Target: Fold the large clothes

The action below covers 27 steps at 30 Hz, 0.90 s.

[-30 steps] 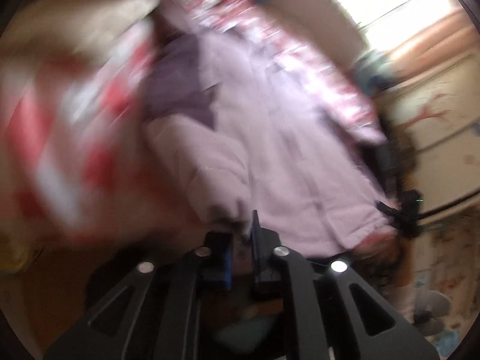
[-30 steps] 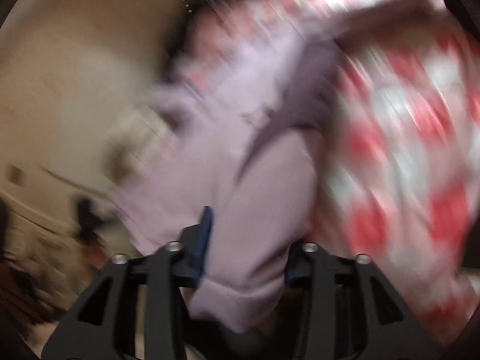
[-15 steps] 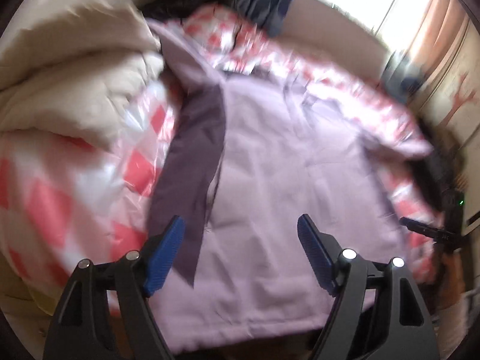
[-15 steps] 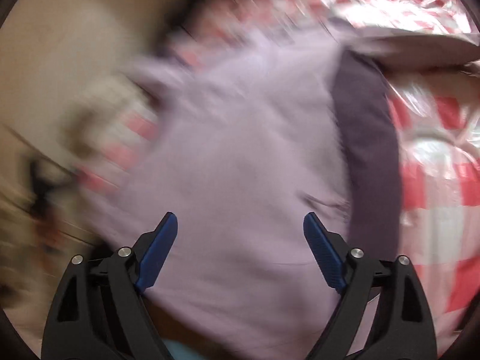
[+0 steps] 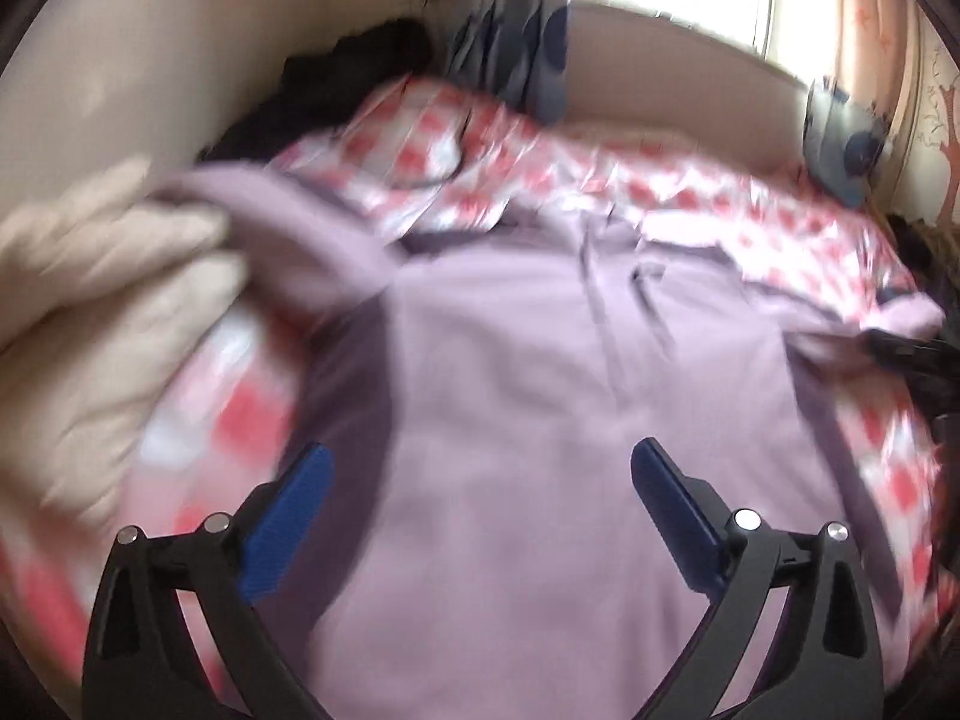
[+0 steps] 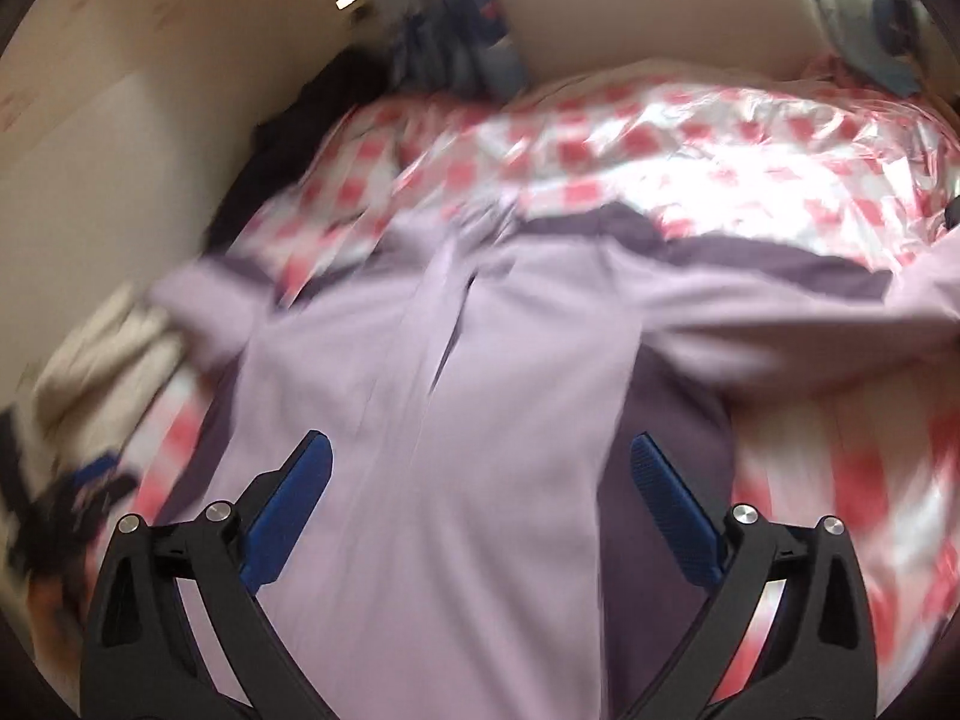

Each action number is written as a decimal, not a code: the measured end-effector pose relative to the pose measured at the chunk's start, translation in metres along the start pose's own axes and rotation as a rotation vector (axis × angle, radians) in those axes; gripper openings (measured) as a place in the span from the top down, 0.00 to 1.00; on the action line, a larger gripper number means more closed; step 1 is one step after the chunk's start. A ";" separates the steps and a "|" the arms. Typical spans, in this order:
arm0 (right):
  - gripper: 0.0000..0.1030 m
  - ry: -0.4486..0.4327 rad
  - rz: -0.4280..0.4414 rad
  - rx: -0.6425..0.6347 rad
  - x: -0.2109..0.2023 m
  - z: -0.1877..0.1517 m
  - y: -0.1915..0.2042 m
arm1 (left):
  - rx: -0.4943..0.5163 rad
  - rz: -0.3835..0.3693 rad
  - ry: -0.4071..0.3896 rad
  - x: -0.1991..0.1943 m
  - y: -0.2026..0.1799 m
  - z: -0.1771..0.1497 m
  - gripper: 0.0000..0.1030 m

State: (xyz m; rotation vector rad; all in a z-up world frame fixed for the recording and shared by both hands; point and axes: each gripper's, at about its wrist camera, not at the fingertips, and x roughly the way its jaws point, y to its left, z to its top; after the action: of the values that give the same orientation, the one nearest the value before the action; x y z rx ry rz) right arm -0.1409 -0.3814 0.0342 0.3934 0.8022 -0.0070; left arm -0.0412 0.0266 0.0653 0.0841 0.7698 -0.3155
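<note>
A lilac jacket (image 5: pixel 540 420) with dark purple side panels lies front up on the red-and-white checked bed cover (image 5: pixel 720 198). Its sleeves reach out to both sides. My left gripper (image 5: pixel 480 447) hangs over the jacket's lower body, its jaws opening wide, with nothing between the blue pads (image 5: pixel 282 516). In the right wrist view the same jacket (image 6: pixel 480 390) fills the middle. My right gripper (image 6: pixel 480 438) hovers above its lower front, jaws likewise opening, and holds nothing. Both views are motion-blurred.
A cream duvet (image 5: pixel 90 312) is bunched at the bed's left side, also the cream duvet (image 6: pixel 102 348). Dark clothes (image 5: pixel 336 84) are piled against the wall. Blue curtains (image 5: pixel 528 30) and a bright window stand behind the bed. A black device (image 5: pixel 912 354) sits at the right.
Both grippers have let go of the jacket's sleeves and spread their jaws wide. Both have drawn back toward the jacket's lower end, and the sleeves now lie out to the sides.
</note>
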 end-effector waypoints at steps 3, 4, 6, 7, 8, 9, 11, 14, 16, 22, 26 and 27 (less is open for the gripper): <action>0.07 0.058 -0.066 0.102 0.069 0.005 -0.021 | -0.037 -0.027 0.005 0.052 -0.033 0.021 0.07; 0.07 0.130 -0.100 0.137 0.101 -0.003 -0.031 | -0.050 -0.038 0.008 0.072 -0.044 0.025 0.07; 0.06 0.208 -0.095 0.123 0.147 -0.018 -0.038 | -0.050 -0.036 0.040 0.099 -0.055 0.021 0.07; 0.06 0.154 -0.103 0.059 0.145 -0.023 -0.034 | -0.038 -0.033 0.069 0.115 -0.058 0.014 0.07; 0.06 0.142 -0.101 0.044 0.141 -0.025 -0.031 | -0.027 -0.029 0.088 0.128 -0.061 0.008 0.07; 0.06 0.153 -0.096 0.037 0.139 -0.023 -0.032 | -0.010 -0.014 0.115 0.143 -0.064 -0.001 0.07; 0.06 0.156 -0.071 0.070 0.128 -0.013 -0.032 | -0.003 0.007 0.185 0.154 -0.060 -0.017 0.07; 0.06 0.039 0.026 0.087 0.096 -0.005 -0.018 | -0.015 -0.010 0.136 0.143 -0.061 -0.015 0.07; 0.06 0.019 0.008 0.051 0.095 -0.007 -0.012 | -0.016 0.007 0.059 0.126 -0.063 -0.010 0.07; 0.06 0.182 -0.075 -0.013 0.126 -0.016 -0.006 | 0.012 0.022 -0.028 0.105 -0.067 -0.007 0.07; 0.06 0.047 -0.057 -0.012 0.099 -0.011 -0.001 | 0.004 0.007 -0.040 0.102 -0.067 -0.005 0.07; 0.06 0.071 -0.110 -0.028 0.106 -0.012 -0.002 | 0.009 0.009 -0.048 0.100 -0.068 -0.004 0.07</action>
State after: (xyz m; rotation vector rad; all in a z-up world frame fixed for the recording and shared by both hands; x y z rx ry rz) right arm -0.0756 -0.3646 -0.0482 0.3246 0.8929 -0.0845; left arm 0.0022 -0.0624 -0.0049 0.0878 0.7201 -0.3110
